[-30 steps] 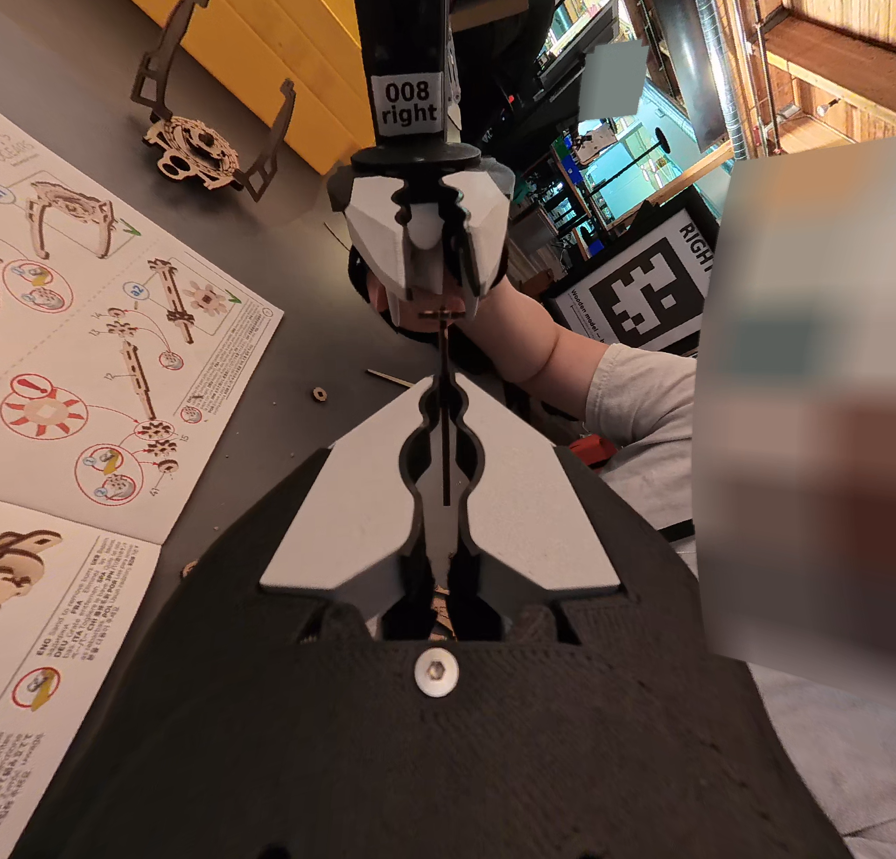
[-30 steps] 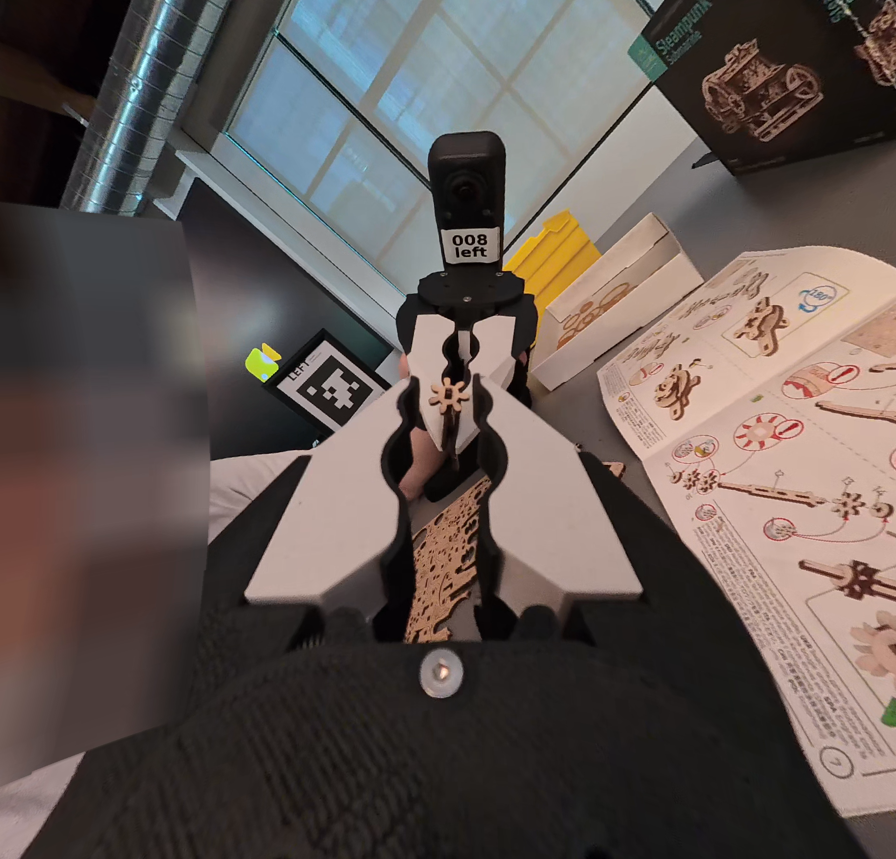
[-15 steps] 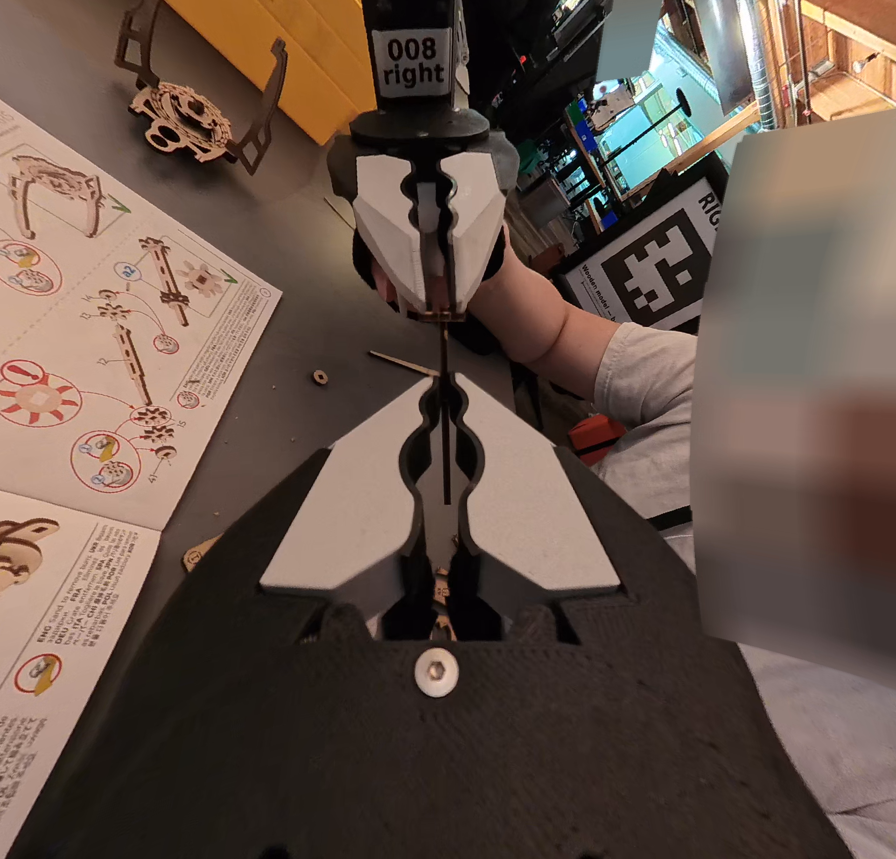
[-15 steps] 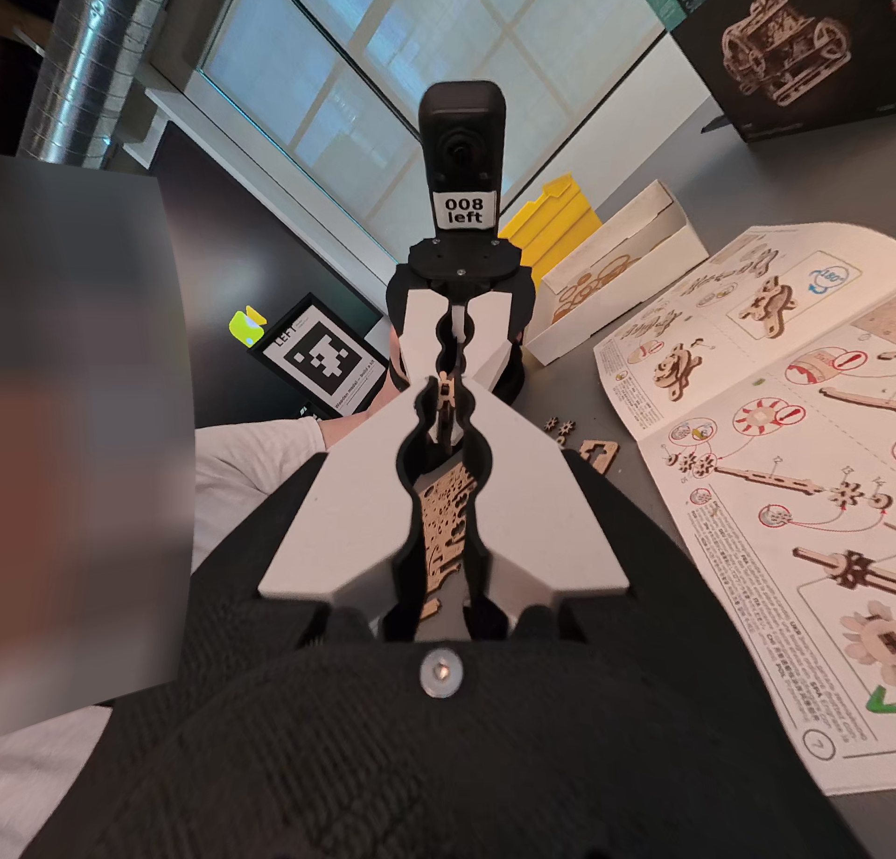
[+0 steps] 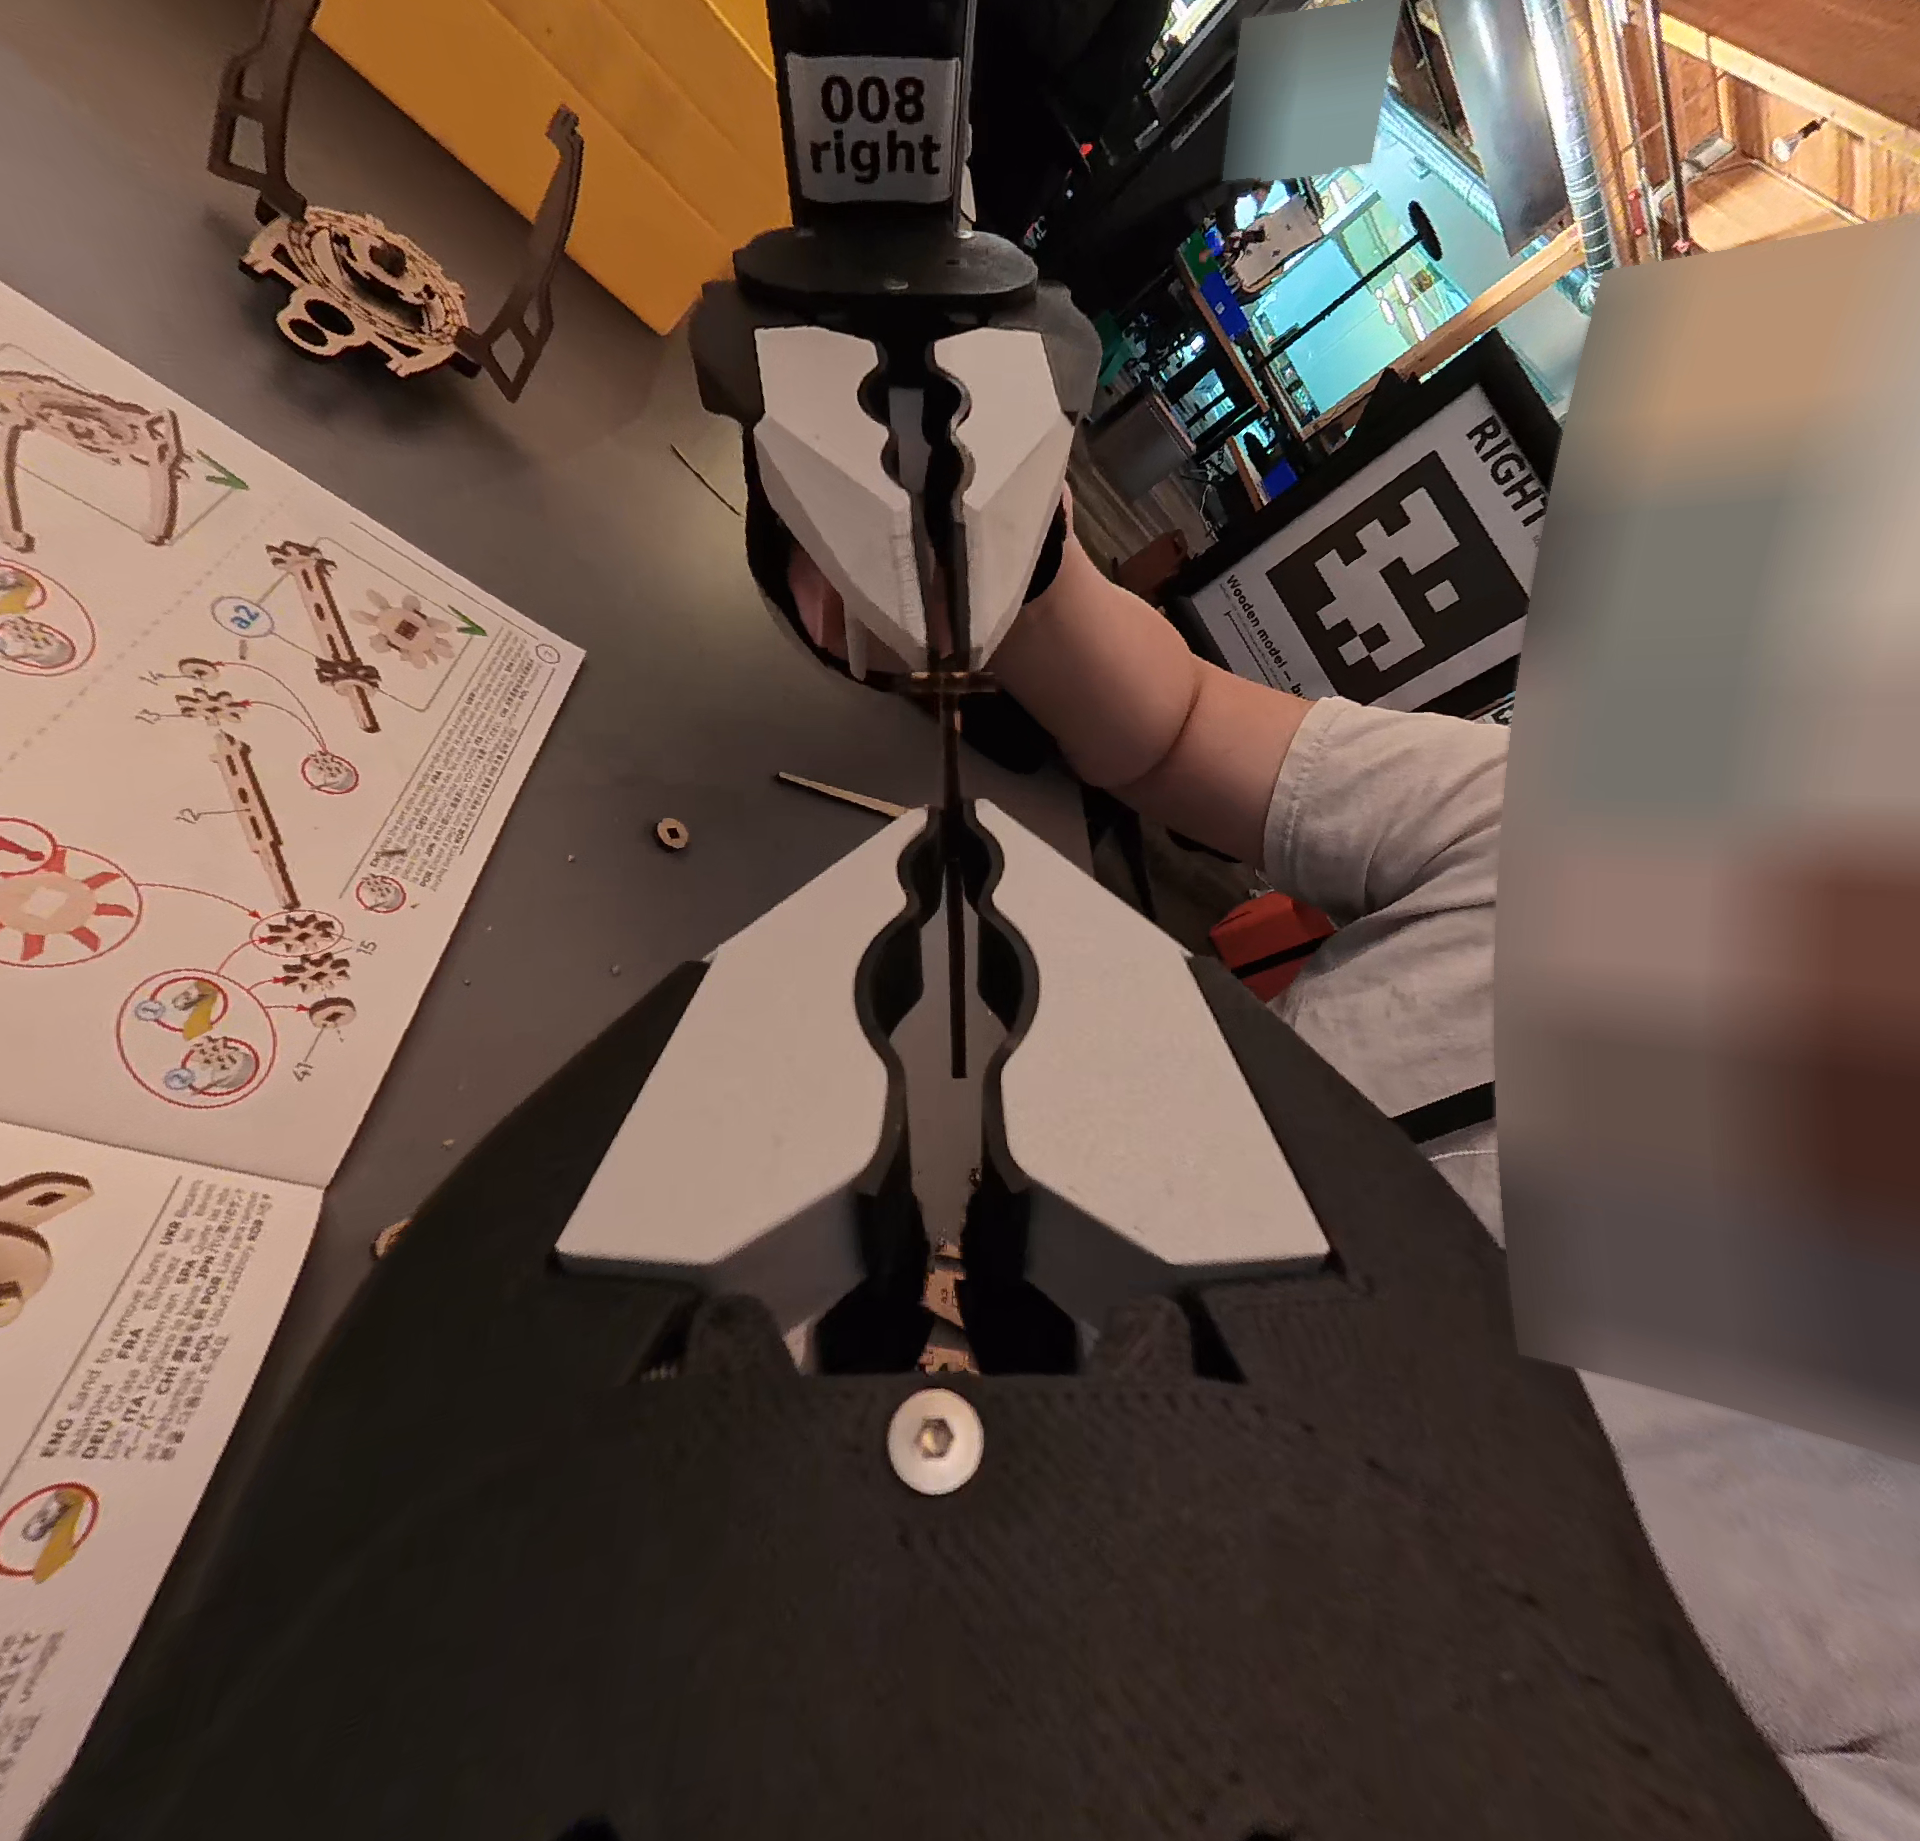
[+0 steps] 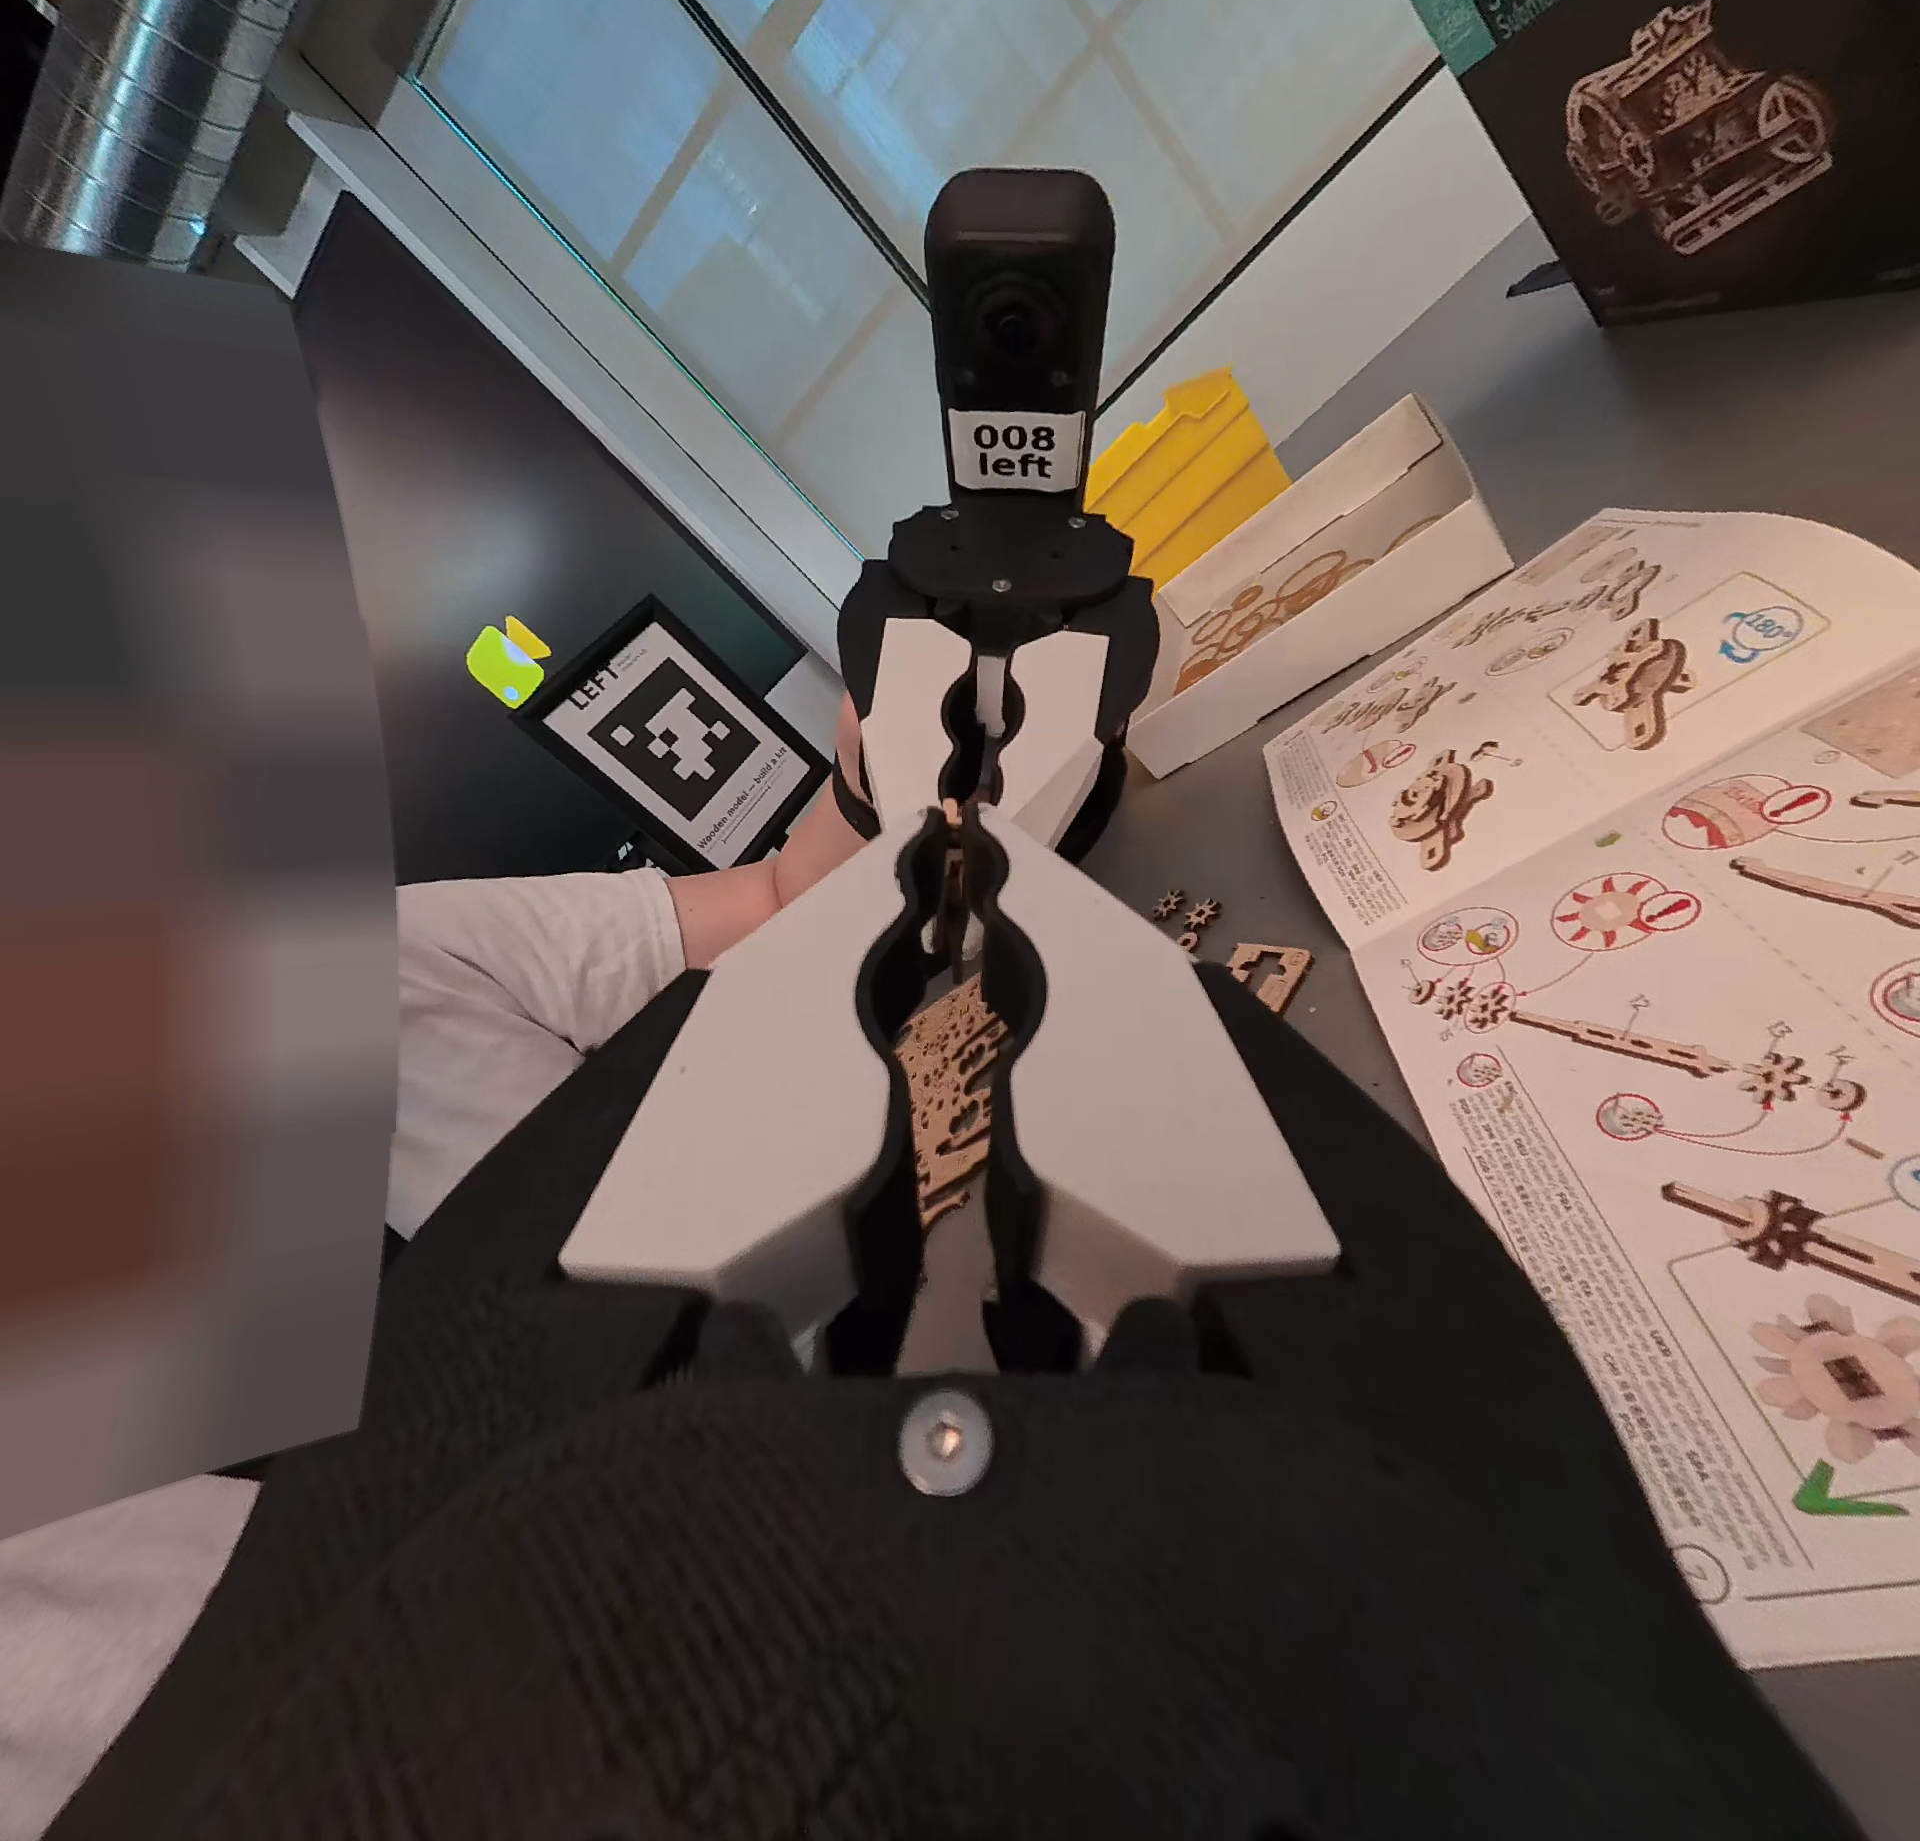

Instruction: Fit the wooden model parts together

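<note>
The dark grey table (image 5: 623,503) carries the large white instruction sheet printed with assembly drawings (image 6: 1621,960), which lies open to the right in the right wrist view. Behind the sheet stand a yellow box (image 5: 540,56) and a shallow white cardboard tray of wooden rings (image 6: 1340,596). Near the yellow box rests a partly built wooden assembly with two dark curved arms (image 5: 364,274).

The left gripper (image 5: 951,815) and the right gripper (image 6: 951,825) point at each other tip to tip above the table. The left gripper's white jaws are closed tight on a thin dark wooden strip (image 5: 957,960), seen edge-on, which juts forward toward the other gripper. The right gripper's jaws are likewise pressed together on a small pale wooden gear (image 5: 943,685), held at their very tips. The strip's far end meets the gear; whether it is seated cannot be told. A tiny wooden washer (image 5: 673,833) lies loose on the table.
</note>
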{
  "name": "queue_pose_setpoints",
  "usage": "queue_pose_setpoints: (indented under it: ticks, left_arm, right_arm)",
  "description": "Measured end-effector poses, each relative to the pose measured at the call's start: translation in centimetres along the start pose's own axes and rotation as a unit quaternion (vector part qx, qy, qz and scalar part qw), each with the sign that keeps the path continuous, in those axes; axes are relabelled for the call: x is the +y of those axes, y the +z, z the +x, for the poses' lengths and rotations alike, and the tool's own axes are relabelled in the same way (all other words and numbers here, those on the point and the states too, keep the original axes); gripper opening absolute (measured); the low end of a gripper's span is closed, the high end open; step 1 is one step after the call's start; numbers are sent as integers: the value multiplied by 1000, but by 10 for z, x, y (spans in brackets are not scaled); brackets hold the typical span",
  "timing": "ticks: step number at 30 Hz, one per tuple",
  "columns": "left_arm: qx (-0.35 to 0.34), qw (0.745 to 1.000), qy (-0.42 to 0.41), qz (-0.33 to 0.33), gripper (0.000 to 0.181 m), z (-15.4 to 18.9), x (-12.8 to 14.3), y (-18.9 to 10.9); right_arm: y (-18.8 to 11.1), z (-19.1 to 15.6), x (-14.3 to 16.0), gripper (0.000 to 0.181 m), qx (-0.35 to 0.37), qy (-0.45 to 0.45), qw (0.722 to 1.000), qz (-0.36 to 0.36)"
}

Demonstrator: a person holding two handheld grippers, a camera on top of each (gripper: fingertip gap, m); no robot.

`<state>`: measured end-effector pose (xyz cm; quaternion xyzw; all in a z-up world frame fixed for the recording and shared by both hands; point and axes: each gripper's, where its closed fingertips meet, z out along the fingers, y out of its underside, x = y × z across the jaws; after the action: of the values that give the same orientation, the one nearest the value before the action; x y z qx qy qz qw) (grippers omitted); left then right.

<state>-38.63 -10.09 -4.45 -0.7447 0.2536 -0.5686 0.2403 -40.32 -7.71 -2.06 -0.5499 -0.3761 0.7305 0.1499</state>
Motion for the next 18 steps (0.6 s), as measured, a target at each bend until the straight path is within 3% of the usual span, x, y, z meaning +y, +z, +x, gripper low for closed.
queue_pose_setpoints:
  ticks: [13, 18]
  left_arm:
    - [7, 999, 18, 44, 4, 4, -13, 1]
    - [-9, 995, 87, 51, 0, 12, -20, -3]
  right_arm:
    - [-1, -7, -6, 0, -3, -28, 999, 14]
    - [0, -16, -9, 1, 7, -113, 993, 13]
